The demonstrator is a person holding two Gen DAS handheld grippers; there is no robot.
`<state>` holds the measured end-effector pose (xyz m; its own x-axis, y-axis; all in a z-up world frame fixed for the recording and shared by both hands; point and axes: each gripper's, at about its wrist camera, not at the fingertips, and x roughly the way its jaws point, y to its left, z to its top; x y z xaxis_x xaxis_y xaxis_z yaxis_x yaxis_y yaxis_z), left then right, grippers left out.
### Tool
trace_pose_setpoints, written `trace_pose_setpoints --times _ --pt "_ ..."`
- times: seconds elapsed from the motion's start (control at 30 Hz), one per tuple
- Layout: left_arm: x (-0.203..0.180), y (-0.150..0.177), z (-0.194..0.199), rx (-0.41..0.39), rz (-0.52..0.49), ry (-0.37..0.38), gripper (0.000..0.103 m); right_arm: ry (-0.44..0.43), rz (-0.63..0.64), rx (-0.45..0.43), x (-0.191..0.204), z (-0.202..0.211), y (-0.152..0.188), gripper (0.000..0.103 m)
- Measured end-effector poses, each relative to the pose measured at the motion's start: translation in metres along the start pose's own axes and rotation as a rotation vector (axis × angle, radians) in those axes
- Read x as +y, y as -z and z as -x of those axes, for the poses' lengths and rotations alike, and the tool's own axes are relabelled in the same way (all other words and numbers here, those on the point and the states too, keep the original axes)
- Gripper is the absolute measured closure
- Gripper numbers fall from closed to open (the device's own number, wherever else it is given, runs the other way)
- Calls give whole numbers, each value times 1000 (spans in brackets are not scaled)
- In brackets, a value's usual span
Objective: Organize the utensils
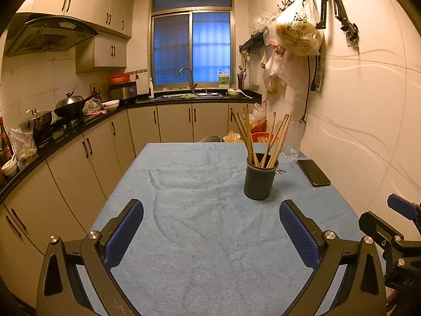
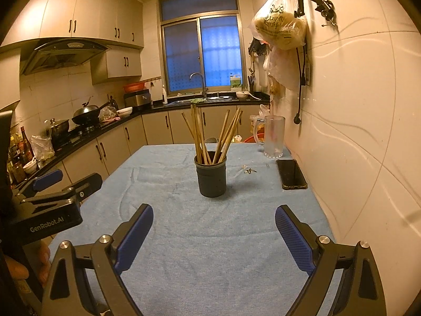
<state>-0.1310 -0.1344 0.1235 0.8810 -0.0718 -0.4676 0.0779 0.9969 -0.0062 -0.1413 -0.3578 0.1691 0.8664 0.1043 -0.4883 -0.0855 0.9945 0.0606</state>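
A dark round holder [image 1: 260, 181] [image 2: 211, 177] stands upright on the blue cloth-covered table [image 1: 189, 205] [image 2: 200, 237], toward its far right. Several wooden chopsticks [image 1: 265, 137] [image 2: 210, 134] lean out of it in two bunches. My left gripper [image 1: 211, 212] hovers open over the near table, left of and well short of the holder, nothing between its fingers. My right gripper [image 2: 214, 217] is open too, lined up with the holder and short of it. The left gripper's body [image 2: 52, 205] shows at the left edge of the right wrist view.
A black phone [image 1: 313, 172] [image 2: 290, 174] lies by the right wall. A frosted glass mug [image 1: 292, 138] [image 2: 273, 137] stands at the table's far right corner. Small metal bits [image 2: 250, 170] lie between holder and phone. Kitchen counter with pots [image 1: 68, 110] runs along the left.
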Motion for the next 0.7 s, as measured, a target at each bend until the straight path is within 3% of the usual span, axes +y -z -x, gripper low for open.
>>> trace_pose_setpoints --times 0.7 --pt "5 -3 -12 9 12 7 0 -2 6 15 2 -13 -6 7"
